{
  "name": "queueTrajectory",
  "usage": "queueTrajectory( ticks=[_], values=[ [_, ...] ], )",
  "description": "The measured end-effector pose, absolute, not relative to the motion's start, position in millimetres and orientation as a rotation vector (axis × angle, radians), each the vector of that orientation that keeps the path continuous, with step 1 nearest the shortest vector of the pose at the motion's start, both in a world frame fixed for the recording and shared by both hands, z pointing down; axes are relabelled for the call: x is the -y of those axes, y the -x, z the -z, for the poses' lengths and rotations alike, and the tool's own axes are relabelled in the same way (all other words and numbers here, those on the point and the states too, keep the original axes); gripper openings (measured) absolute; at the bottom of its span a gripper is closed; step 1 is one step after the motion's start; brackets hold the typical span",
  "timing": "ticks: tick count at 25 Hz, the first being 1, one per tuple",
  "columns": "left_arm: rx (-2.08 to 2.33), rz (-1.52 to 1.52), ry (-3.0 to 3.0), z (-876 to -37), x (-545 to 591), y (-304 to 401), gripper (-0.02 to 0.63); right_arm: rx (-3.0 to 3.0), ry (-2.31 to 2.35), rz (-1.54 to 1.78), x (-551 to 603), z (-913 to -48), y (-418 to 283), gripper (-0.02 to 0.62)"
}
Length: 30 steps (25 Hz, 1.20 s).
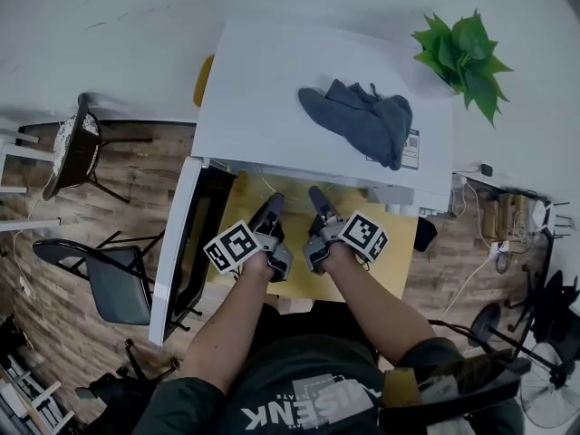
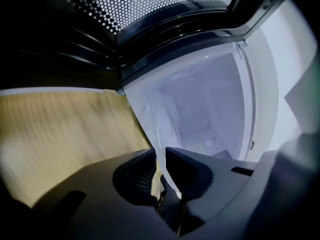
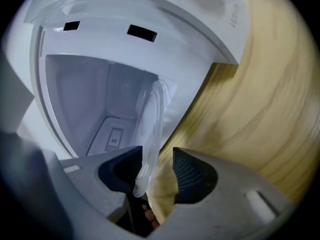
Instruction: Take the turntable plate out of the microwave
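Holding the rim from both sides, I start with the biggest thing: the white microwave [image 1: 272, 89] fills the upper middle of the head view, its door [image 1: 192, 243] swung open toward the left edge, on a pale wooden table [image 1: 394, 261]. The turntable plate [image 3: 150, 126] is at the cavity mouth, straight ahead of both tools and reaching deeper into the oven. Each gripper view catches it edge-on, as a clear band running up and away from the jaws (from the head view I cannot make it out under the oven's roof).

My left gripper [image 2: 160, 152] is narrowed right down and pinches the glass edge. My right gripper [image 3: 157, 156] stands wider: the rim lies against its left pad, with a visible gap to the other. Both hands are equally near, side by side at the centre. I judge the plate has to come back toward me, to the lower part of the head view, and that the right grip wants firming up first.

Writing: a label [image 1: 412, 148] on the oven's top is too small to read, the panel print at the right gripper view's top edge is blurred, and my shirt shows cut-off inverted letters that look like "SENK".
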<state>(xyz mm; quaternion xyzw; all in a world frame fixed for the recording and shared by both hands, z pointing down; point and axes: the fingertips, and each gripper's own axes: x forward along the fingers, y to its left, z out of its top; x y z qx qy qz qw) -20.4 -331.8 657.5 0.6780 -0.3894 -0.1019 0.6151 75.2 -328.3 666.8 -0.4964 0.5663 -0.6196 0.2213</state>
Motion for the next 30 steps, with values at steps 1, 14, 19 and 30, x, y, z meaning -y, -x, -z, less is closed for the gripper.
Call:
queueTrajectory(
  ticks=[1,14,19,30],
  values=[
    [0.900,0.236,-1.559,-657,330,22,0.055,-1.571,1.368,1.703,329,-667,-76,0.193],
    [0.848,0.247,-1.528,-668,297,34,0.061,-1.667,1.198,1.679,327,-659,-69,0.078],
    [0.895,0.245,-1.623,-661,311,39,0.097,-1.619,1.109,1.673,324,-651,-70,0.048],
    [0.945,0.294,-1.611,-660,333,43,0.092,-1.675,1.016,1.671,308,-643,-74,0.043]
  ],
)
